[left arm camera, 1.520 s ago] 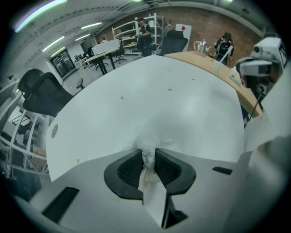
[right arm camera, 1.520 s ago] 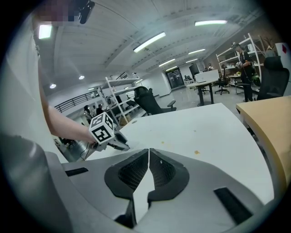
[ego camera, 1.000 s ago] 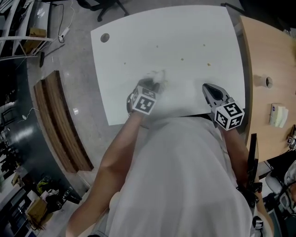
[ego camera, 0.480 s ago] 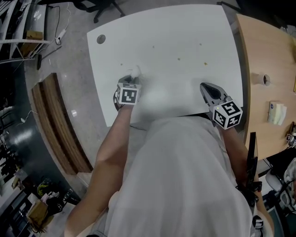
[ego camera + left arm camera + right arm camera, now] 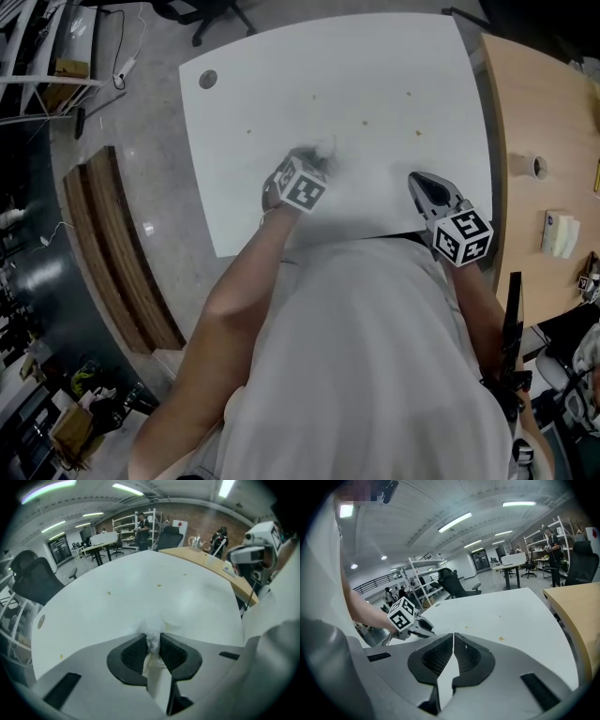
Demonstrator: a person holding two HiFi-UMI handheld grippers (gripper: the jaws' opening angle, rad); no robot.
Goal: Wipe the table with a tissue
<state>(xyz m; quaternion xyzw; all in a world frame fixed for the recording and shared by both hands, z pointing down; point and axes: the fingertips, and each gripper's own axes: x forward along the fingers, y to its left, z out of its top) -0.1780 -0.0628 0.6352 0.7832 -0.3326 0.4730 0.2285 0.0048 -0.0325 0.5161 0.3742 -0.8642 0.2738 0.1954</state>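
Now | left gripper (image 5: pixel 153 638): jaws narrow, clamped on tissue (image 5: pixel 153 623), apparently touching table (image 5: pixel 140 583) | right gripper (image 5: pixel 453 638): jaws together

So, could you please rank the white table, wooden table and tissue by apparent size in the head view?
1. white table
2. wooden table, cut off at the frame edge
3. tissue, clearly smallest

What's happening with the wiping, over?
Left gripper shut on tissue, down on white table. Right gripper shut, empty, at its near edge. Small specks ahead, nothing else in the way.
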